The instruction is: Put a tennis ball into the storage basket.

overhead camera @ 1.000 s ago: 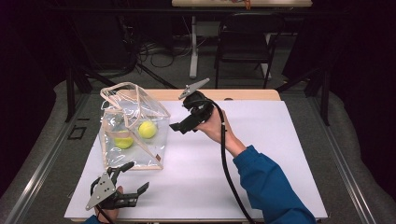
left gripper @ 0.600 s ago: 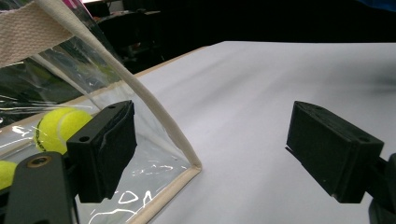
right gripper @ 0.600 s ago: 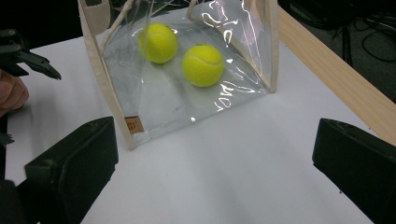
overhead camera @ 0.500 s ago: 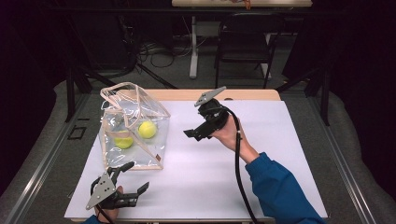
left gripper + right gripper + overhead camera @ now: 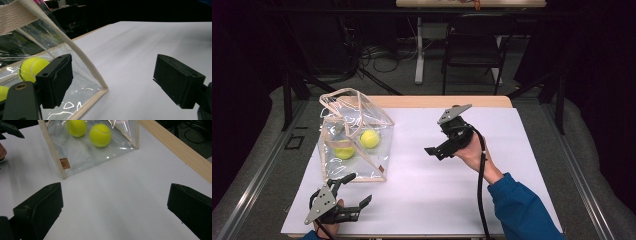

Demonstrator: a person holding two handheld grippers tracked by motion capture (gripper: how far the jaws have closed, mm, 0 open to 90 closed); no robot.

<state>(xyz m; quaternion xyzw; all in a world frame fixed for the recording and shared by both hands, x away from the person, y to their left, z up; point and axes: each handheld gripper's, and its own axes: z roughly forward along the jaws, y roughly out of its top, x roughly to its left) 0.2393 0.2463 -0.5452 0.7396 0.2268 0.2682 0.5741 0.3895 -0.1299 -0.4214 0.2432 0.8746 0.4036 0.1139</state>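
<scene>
From the high view I see the clear bag (image 5: 353,137) standing on the left part of the white table (image 5: 512,190), with two tennis balls (image 5: 369,138) inside it. My left gripper (image 5: 353,189) sits at the near edge just below the bag's near corner, jaws spread wide and empty. My right gripper (image 5: 437,150) hangs over the middle of the table, well apart from the bag, pointing toward it.

In the left gripper view the jaws stand wide with nothing between them; the bag's cloth-edged corner (image 5: 101,87) lies just ahead, closer to the left jaw, and a ball (image 5: 32,68) shows through the plastic.

In the right gripper view the jaws are wide open too, and the bag (image 5: 82,157) with both balls (image 5: 100,135) lies ahead across bare table.

I judge both balls are in — the loading step looks done. Next I'd likely bring a gripper onto the bag's rim or handle, which calls for a narrow, careful pinch on thin, floppy material.
</scene>
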